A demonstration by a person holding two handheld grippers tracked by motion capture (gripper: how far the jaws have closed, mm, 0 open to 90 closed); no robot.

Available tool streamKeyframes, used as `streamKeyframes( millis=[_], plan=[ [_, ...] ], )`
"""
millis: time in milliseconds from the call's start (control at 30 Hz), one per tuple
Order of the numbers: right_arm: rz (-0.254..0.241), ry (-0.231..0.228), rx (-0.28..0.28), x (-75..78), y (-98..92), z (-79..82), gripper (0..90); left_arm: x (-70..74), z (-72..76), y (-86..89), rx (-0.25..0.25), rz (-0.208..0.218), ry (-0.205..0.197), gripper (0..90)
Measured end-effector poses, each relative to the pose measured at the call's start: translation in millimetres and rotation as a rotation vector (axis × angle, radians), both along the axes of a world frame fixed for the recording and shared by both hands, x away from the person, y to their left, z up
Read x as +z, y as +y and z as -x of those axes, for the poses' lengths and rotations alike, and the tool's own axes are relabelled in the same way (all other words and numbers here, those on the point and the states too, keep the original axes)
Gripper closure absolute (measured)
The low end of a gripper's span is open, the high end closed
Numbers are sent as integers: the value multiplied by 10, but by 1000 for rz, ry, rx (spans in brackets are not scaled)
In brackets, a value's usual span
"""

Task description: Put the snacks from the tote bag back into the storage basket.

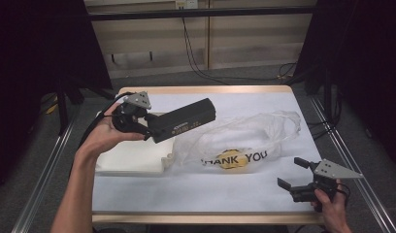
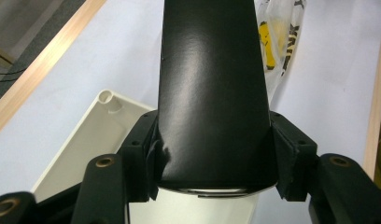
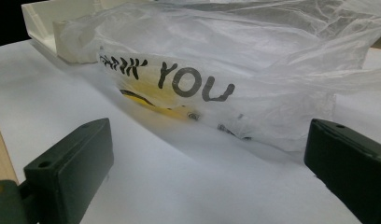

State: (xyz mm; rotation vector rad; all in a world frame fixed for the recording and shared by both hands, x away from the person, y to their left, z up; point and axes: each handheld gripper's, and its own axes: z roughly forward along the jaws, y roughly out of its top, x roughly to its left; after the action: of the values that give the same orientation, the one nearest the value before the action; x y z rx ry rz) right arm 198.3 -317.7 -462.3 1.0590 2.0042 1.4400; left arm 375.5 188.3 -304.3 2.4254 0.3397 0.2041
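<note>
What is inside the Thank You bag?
Through the clear bag a yellow shape shows below the lettering; it could be printed on the bag or lying inside. A few small dark bits show beside it. The crinkled plastic blurs everything else.

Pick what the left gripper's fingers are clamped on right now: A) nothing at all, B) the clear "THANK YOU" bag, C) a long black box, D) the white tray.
C: the left gripper is shut on the long black box, lifted above the white tray; the left gripper view shows a finger pressed on each side of it.
</note>
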Motion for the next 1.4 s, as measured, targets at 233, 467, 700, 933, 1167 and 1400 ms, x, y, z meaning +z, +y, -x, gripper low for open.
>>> streamKeyframes(
  millis=[233,467,700,933,1167,1400],
  plan=[
    [4,2,2,-13,11,-13,9,-50,-62,251,39,-13,6,433],
    [5,3,7,-18,12,-21,10,-88,-103,414,76,-6,11,432],
    [4,8,6,-18,3,-16,10,-154,-169,573,81,-23,18,433],
    [6,10,13,-24,9,-23,10,-255,-213,658,81,-19,20,433],
    [8,10,13,-29,6,-26,11,-297,-258,771,95,-27,17,432],
    [11,12,14,-31,9,-22,14,-422,-288,878,113,-28,30,432]
  ],
)
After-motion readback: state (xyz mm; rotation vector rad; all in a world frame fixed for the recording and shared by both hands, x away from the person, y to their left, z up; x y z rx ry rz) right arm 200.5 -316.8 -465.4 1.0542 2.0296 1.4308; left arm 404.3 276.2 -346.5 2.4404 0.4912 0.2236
